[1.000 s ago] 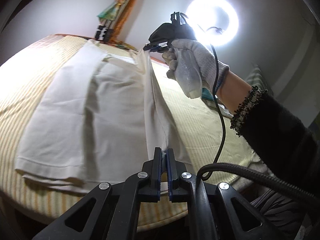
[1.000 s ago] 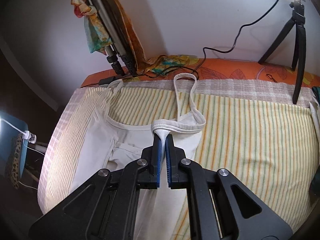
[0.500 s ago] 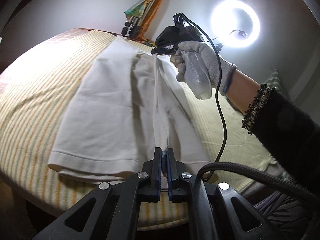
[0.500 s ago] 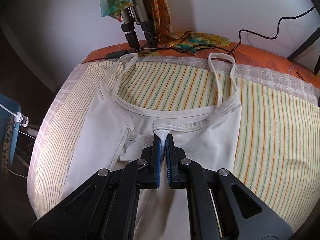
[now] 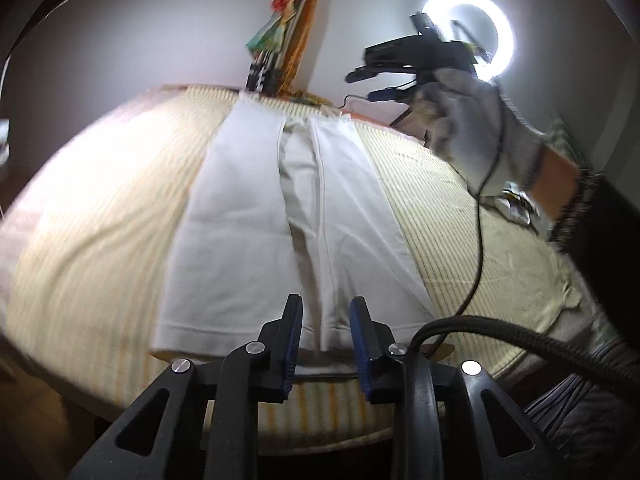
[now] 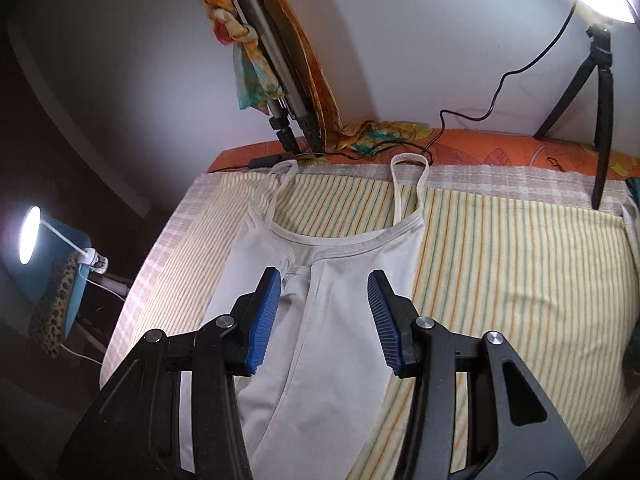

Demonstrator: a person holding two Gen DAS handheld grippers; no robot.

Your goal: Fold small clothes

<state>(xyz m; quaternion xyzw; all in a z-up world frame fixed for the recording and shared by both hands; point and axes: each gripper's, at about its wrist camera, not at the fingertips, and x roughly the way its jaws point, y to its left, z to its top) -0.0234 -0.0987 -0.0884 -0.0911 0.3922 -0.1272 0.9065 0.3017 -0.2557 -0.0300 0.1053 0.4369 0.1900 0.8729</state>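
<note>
no readable text, labels or numbers

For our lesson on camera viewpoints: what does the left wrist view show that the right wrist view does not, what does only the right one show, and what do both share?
Only the left wrist view shows the top's hem, the gloved right hand holding the right tongs, and the whole ring light.

Only the right wrist view shows the two straps, the neckline, a desk lamp and the black tripod.

Both show the white top flat on the striped cloth, and open tongs over it.
</note>
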